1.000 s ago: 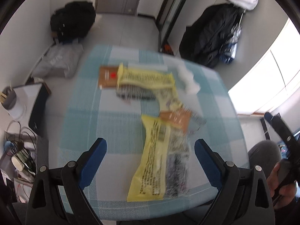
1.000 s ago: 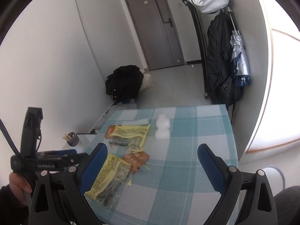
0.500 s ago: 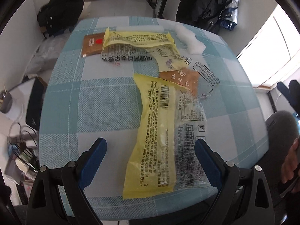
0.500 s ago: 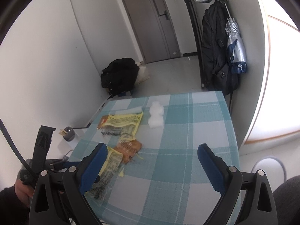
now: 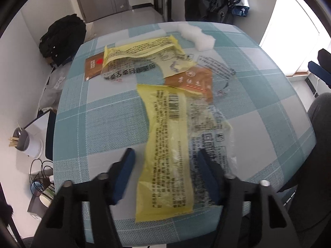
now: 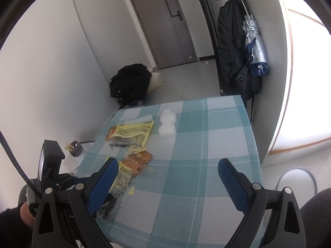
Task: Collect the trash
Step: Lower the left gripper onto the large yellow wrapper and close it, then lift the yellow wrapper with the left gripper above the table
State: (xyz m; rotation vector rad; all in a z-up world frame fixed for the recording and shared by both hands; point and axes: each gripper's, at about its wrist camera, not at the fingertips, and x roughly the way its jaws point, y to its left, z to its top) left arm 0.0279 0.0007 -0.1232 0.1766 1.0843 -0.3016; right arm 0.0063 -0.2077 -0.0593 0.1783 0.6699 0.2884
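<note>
Between the closing jaws of the left gripper (image 5: 165, 171), a crinkled yellow plastic wrapper (image 5: 165, 144): grasp step, pads not yet pressing; lift presumably follows

Yellow wrappers (image 5: 165, 144) (brown pkt (image 5: 194, 80) between) flat on tablecloth (image 5: 99, 115)

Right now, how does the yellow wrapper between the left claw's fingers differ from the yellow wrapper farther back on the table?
The near yellow wrapper runs lengthwise away from the camera; the far yellow wrapper lies crosswise. The near one sits between the closing left claw fingers; the far one is untouched. The near one overlaps an orange packet; the far one covers a brown packet. Both are flat, printed and partly clear.
</note>
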